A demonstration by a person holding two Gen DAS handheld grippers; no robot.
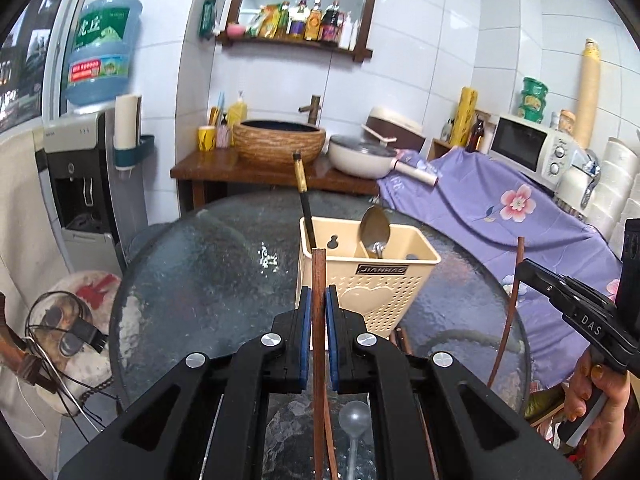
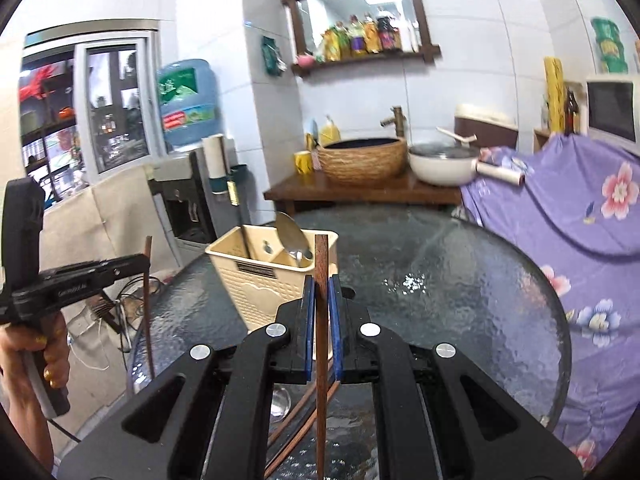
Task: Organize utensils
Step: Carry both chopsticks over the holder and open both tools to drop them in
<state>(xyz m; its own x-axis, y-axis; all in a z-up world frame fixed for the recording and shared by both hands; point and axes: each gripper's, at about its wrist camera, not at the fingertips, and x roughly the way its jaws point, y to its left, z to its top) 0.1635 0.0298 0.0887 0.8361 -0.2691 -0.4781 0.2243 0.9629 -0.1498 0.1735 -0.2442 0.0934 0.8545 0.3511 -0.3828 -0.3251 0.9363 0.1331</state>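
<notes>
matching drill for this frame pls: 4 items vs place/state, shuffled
1 left gripper
2 metal spoon
3 black chopstick
4 clear spoon

A lying on the glass table
B bowl up in the holder's middle slot
C shut on an upright brown chopstick
D standing in the holder's left slot

Pairs: 1-C, 2-B, 3-D, 4-A

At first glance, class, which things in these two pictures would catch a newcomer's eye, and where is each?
Each gripper holds a brown chopstick upright between blue jaws: the left gripper in the left wrist view, the right gripper in the right wrist view. Just beyond them a cream utensil basket stands on the round glass table, holding a metal spoon and a dark chopstick. Behind the table, a purple flowered cloth drapes the furniture.
</notes>
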